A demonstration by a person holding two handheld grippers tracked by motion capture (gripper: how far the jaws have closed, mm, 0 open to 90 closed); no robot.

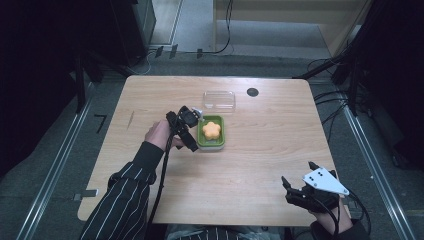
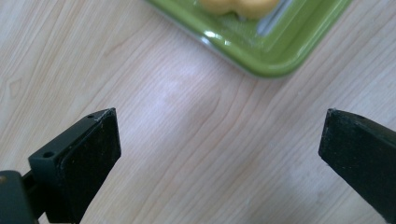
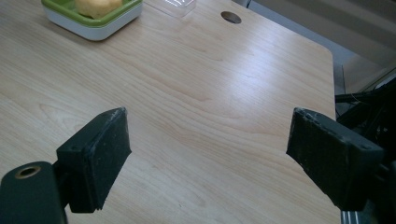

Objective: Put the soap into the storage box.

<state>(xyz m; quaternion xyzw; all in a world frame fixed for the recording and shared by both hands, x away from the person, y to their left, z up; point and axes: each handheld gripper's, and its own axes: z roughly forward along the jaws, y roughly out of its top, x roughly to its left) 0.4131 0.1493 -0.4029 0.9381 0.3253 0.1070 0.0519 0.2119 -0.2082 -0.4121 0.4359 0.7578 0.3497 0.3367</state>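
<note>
The left gripper (image 1: pixel 192 129) stands with jaws wide and empty over bare table (image 2: pixel 187 154). Just beyond its jaw tips lies the green tray (image 2: pixel 275 51) with the orange flower (image 1: pixel 211 130) inside. The right gripper (image 1: pixel 300 192) also gapes wide, with the tray far ahead of its left jaw.

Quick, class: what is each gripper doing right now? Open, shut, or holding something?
Left gripper: open, nothing between the jaws, beside the green tray.
Right gripper: open, holding nothing, over the bare table.
</note>
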